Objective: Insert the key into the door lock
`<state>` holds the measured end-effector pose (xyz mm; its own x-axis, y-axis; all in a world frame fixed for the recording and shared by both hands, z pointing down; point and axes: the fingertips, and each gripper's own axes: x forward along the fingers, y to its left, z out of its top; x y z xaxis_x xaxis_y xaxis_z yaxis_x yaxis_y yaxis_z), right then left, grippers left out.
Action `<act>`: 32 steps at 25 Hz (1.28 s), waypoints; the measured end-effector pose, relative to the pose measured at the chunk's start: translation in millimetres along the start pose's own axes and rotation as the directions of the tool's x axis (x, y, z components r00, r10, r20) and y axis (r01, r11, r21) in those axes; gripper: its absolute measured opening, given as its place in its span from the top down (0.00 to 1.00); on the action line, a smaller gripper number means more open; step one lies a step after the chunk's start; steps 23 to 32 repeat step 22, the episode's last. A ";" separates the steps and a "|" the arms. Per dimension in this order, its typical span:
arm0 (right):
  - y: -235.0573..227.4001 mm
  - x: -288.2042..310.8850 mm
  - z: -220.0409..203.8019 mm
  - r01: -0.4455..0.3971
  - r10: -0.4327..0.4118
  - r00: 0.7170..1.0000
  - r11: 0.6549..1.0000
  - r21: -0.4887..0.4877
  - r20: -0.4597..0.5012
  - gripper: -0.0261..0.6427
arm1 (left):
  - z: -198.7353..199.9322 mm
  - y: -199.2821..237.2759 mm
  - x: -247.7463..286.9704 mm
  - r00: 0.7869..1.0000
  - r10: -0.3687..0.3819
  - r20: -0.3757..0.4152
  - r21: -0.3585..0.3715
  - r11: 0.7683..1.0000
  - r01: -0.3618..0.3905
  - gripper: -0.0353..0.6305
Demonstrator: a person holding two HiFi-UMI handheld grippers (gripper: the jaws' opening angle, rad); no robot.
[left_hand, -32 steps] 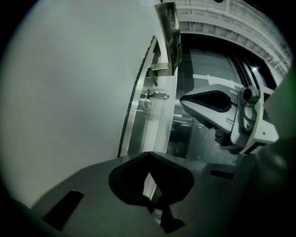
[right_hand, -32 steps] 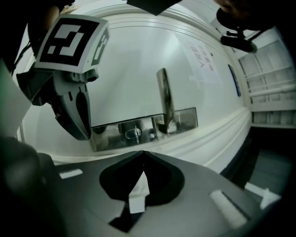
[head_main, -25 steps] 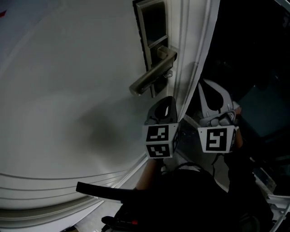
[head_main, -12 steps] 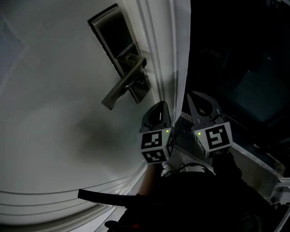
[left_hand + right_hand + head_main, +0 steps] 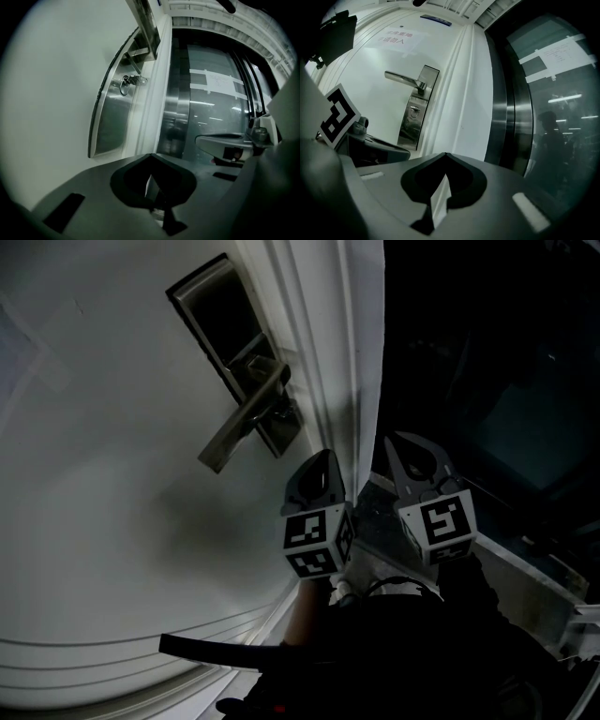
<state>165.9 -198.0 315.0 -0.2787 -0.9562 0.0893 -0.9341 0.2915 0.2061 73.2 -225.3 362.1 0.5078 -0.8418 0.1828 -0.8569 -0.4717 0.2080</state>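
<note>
A steel lock plate point(image 5: 221, 330) with a lever handle point(image 5: 242, 418) sits on the white door point(image 5: 112, 474). A key on a ring point(image 5: 131, 81) sticks out of the plate point(image 5: 111, 124) below the handle; the right gripper view shows the key point(image 5: 413, 111) small. My left gripper point(image 5: 323, 462) hangs below the plate near the door's edge, shut and empty, jaw tips point(image 5: 150, 157) meeting. My right gripper point(image 5: 401, 442) floats beside it past the door's edge, also shut with nothing in it, jaw tips point(image 5: 445, 156) together.
Right of the door run a white moulded frame point(image 5: 471, 93) and a steel and glass panel point(image 5: 534, 103) with paper notices taped on it. A paper sign point(image 5: 396, 37) is stuck on the door above the handle. A dark strap point(image 5: 216, 651) hangs low in the head view.
The right gripper has come up level with the left one. The lock plate and handle have slid left and up in the head view. Both grippers stay shut.
</note>
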 end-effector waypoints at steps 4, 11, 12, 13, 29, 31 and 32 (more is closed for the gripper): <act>-1.3 0.8 -0.1 0.005 -0.005 1.000 1.000 0.000 -0.001 0.96 | 2.5 0.4 -0.5 1.000 0.004 0.011 0.004 1.000 -0.004 0.95; -1.2 1.8 1.0 -0.002 0.002 1.000 1.000 0.011 0.001 0.96 | 4.0 -0.2 -2.9 1.000 0.005 0.013 0.000 1.000 -0.005 0.95; -1.5 1.9 1.0 -0.001 0.001 1.000 1.000 0.013 0.000 0.96 | 3.0 -0.2 -3.2 1.000 0.005 0.009 -0.002 1.000 -0.005 0.95; -1.6 2.1 0.9 0.000 0.000 1.000 1.000 0.013 0.000 0.96 | 1.8 -0.3 -3.4 1.000 0.004 0.002 -0.003 1.000 -0.004 0.95; 2.0 3.4 1.6 -0.001 0.001 1.000 1.000 0.008 0.000 0.96 | 0.3 -0.7 -3.9 1.000 -0.006 0.003 -0.005 1.000 0.006 0.95; 2.0 3.4 1.6 -0.001 0.001 1.000 1.000 0.008 0.000 0.96 | 0.3 -0.7 -3.9 1.000 -0.006 0.003 -0.005 1.000 0.006 0.95; 2.0 3.4 1.6 -0.001 0.001 1.000 1.000 0.008 0.000 0.96 | 0.3 -0.7 -3.9 1.000 -0.006 0.003 -0.005 1.000 0.006 0.95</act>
